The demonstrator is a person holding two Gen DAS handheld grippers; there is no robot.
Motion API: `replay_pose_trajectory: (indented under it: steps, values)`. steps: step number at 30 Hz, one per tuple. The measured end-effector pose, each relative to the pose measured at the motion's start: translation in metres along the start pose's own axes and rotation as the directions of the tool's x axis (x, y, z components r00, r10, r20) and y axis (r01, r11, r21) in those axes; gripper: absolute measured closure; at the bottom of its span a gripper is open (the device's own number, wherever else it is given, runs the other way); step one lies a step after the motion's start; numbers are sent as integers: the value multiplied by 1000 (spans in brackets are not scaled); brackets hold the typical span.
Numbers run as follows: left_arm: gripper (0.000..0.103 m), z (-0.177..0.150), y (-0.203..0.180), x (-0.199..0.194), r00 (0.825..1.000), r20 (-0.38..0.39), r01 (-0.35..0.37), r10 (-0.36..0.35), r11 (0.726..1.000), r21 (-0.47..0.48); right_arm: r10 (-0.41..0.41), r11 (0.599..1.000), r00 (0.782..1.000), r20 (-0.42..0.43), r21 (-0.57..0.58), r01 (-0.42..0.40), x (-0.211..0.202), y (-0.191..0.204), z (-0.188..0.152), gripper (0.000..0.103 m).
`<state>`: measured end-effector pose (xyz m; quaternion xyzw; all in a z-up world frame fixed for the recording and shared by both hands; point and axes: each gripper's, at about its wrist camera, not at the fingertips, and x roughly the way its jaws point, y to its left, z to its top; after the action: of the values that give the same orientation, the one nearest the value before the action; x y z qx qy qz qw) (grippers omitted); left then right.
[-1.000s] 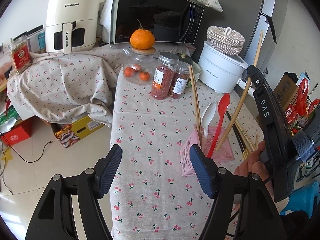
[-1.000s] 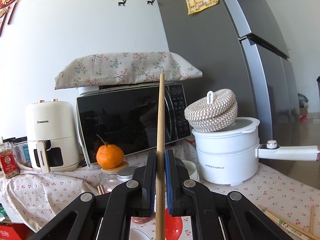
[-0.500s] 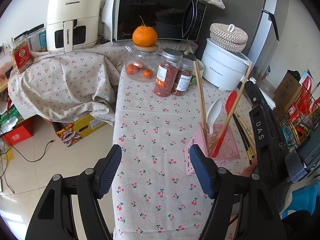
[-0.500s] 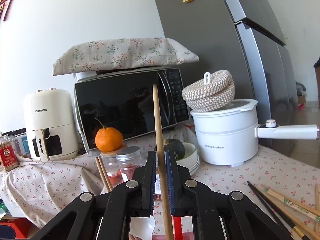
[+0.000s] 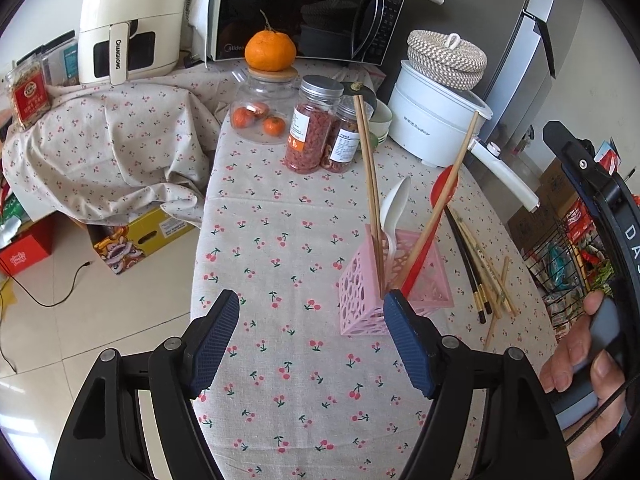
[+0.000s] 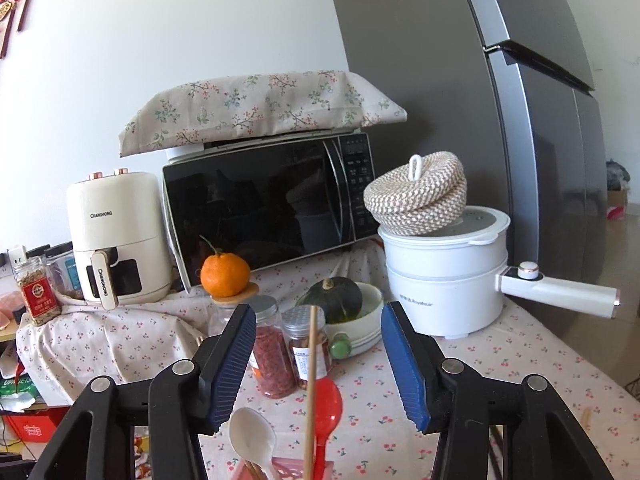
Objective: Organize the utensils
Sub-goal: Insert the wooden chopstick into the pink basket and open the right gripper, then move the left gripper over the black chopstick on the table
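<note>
A pink perforated holder [image 5: 362, 280] stands on the cherry-print tablecloth [image 5: 280, 240]. It holds a pair of wooden chopsticks [image 5: 370, 184], a single wooden chopstick [image 5: 448, 196] leaning right, a white spoon [image 5: 394, 208] and a red spoon [image 5: 440, 196]. Several loose chopsticks [image 5: 482, 268] lie on the cloth to its right. My left gripper [image 5: 312, 344] is open and empty, just in front of the holder. My right gripper [image 6: 318, 364] is open and empty above the holder; the single chopstick [image 6: 310, 384] stands free between its fingers, beside the white spoon [image 6: 250, 440] and red spoon [image 6: 330, 404].
Behind the holder stand two spice jars [image 5: 320, 124], a glass jar with an orange on top [image 5: 266, 108], a bowl with a squash [image 6: 340, 304], a white electric pot [image 5: 436, 120], a microwave [image 5: 304, 12] and an air fryer [image 5: 128, 20]. A fridge [image 6: 500, 100] is at right.
My right gripper lowered the single chopstick into the holder, then opened and let it go. My left gripper stayed open, moving slightly nearer the holder.
</note>
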<state>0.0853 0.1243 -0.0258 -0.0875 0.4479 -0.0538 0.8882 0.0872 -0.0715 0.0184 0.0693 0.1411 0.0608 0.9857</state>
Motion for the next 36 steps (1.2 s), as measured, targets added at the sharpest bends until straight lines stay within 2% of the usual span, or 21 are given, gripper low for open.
replay_pose_trajectory:
  steps: [2, 4, 7, 10, 11, 14, 18, 23, 24, 25, 30, 32, 36]
  values:
    - [25, -2, -7, 1, 1000, -8, 10, -10, 1000, 6, -13, 1000, 999, -32, -18, 12, -4, -8, 3, 40]
    - [23, -4, -15, 1, 1000, -14, 16, -16, 1000, 13, -22, 999, 998, -64, -33, 20, -9, -18, 6, 29]
    - [18, -7, -27, 4, 1000, -28, 11, -10, 999, 31, -42, 998, 992, -120, -42, 37, -13, -35, 10, 20]
    - [15, -10, -40, 6, 999, -37, 6, -4, 998, 63, -59, 998, 984, -166, -40, 53, -13, -48, 12, 14]
    - [14, -12, -44, 7, 999, -42, 4, 0, 997, 75, -81, 996, 973, -214, -47, 72, -13, -61, 12, 13]
    - [12, -16, -57, 11, 998, -62, 0, 6, 994, 106, -113, 993, 957, -266, -59, 101, -12, -81, 10, 12]
    - [8, -24, -76, 15, 996, -86, 19, -7, 991, 132, -159, 987, 915, -371, -43, 154, -7, -115, -1, 8]
    - [3, -37, -105, 21, 991, -130, 64, -38, 977, 202, -173, 978, 844, -508, 13, 209, 4, -163, -23, 8]
    - [2, -41, -110, 22, 990, -135, 67, -37, 973, 221, -173, 978, 844, -508, 13, 209, 4, -163, -23, 8]
    - [1, -44, -116, 24, 990, -139, 69, -36, 968, 241, -174, 973, 806, -566, 27, 228, 12, -179, -33, 8]
    - [0, -58, -138, 33, 986, -161, 81, -35, 955, 284, -156, 961, 721, -675, 64, 268, 25, -217, -54, 8]
    - [0, -60, -147, 35, 986, -161, 82, -36, 955, 284, -154, 957, 705, -692, 75, 282, 26, -230, -57, 8]
    - [0, -63, -170, 40, 983, -164, 124, -78, 946, 299, -142, 954, 692, -708, 89, 286, 28, -247, -56, 8]
